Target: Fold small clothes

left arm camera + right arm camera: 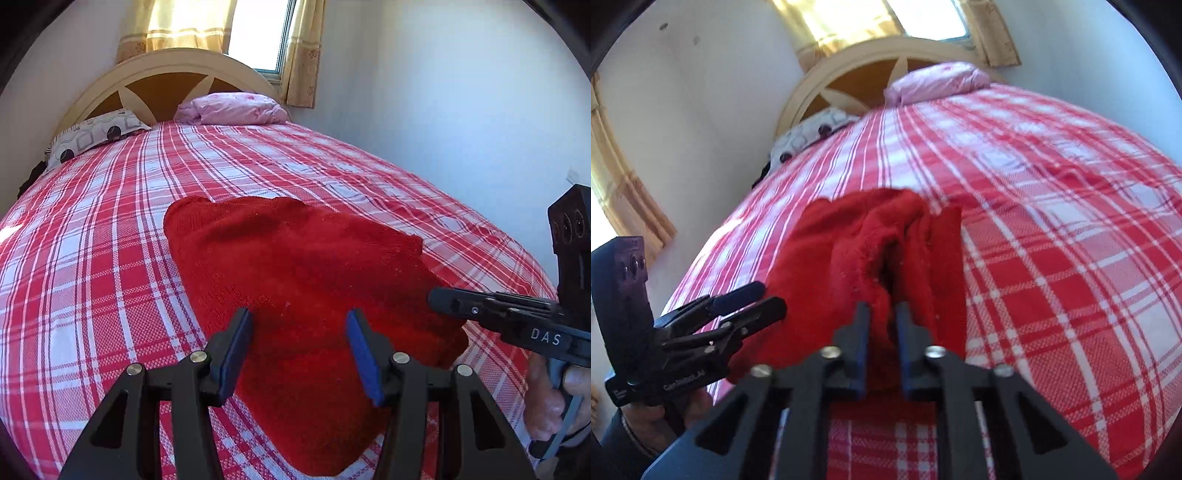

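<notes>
Right gripper point(882, 325): your jaws pinch a bunched edge of the red knitted garment point(871, 251); keep them clamped.
Left gripper point(299, 350): jaws stand half apart, holding nothing, above the knit's near part.
Fold: carry the pinched edge across; lay it flat.
Garment: thick, soft, partly doubled, probably a small sweater, lying mid-bed on the red-and-white checked bedspread point(110, 229).

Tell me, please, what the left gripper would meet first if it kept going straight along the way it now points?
Most likely the red knitted garment. The left gripper is open with nothing between its pads, angled down at the cloth lying on the plaid bedspread. Depth is hard to judge.
</notes>
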Demonstrator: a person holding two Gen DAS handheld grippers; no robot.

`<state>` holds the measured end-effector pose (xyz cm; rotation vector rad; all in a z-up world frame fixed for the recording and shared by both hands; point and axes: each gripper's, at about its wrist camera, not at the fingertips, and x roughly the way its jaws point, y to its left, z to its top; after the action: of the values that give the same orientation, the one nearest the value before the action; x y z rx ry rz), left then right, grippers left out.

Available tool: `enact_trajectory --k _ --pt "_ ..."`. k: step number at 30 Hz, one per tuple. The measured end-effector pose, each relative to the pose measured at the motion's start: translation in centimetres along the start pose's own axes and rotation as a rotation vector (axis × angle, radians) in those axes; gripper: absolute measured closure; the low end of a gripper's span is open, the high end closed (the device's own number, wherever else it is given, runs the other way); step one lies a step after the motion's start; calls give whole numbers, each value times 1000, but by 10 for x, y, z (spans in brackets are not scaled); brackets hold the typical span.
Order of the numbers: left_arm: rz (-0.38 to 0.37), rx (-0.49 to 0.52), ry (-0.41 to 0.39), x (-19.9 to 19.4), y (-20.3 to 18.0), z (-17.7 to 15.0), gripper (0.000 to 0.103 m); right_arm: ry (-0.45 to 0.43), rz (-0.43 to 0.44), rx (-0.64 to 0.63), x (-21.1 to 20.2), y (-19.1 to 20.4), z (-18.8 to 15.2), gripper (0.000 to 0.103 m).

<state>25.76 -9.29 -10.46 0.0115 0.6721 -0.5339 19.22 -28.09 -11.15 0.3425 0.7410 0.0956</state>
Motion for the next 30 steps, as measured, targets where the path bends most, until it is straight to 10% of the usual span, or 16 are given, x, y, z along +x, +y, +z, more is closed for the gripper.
enact_trajectory --k 8,15,20,27,30 --pt "-39 51 -33 0 -9 -14 41 25 -120 -17 -10 -15 -22 95" --pt "-44 69 -52 -3 -11 -18 34 2 -46 -38 -21 -22 -6 89" --pt "-56 67 -64 -5 -12 -20 34 -99 12 -5 -31 -27 41 44" --pt "-79 50 -79 -8 -8 -22 34 172 79 141 74 -48 99 50" --pt "-96 31 -82 -9 -5 -22 34 247 119 203 103 -56 100 79"
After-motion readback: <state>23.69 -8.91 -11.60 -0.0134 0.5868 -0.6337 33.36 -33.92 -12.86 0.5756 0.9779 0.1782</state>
